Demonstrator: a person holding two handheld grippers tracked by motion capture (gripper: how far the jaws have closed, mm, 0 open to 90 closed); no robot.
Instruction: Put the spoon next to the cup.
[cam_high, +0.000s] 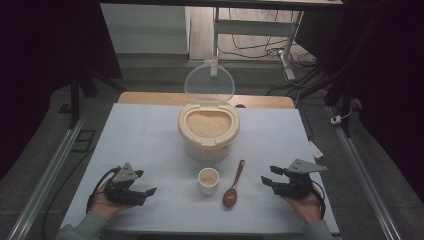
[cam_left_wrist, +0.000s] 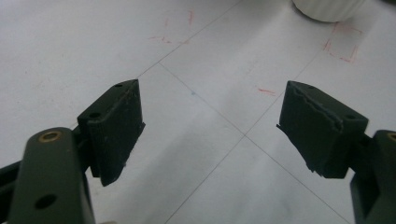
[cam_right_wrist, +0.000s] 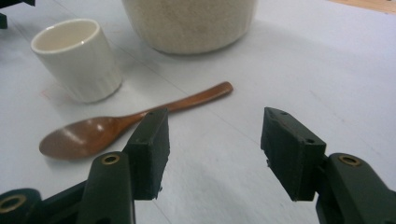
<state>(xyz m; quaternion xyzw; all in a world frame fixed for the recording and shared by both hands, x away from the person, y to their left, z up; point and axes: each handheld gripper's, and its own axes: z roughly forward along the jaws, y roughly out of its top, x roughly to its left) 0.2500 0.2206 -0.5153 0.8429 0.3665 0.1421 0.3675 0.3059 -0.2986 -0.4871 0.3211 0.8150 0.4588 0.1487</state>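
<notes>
1. We note the wooden spoon (cam_high: 234, 186) near the tabletop's (cam_high: 150, 135) front edge, just beside the cup (cam_high: 208, 180).
2. Right gripper (cam_high: 270, 176) fingers spread, empty, apart from the spoon.
3. Left gripper (cam_high: 145, 182) fingers spread, empty.

White table (cam_high: 145, 135), rice container (cam_high: 208, 131), small cup (cam_high: 208, 180), wooden spoon (cam_high: 233, 186)

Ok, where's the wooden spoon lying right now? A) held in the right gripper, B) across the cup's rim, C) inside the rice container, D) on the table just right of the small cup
D: the wooden spoon lies flat on the table beside the small cup, clear of the open right gripper.
</notes>
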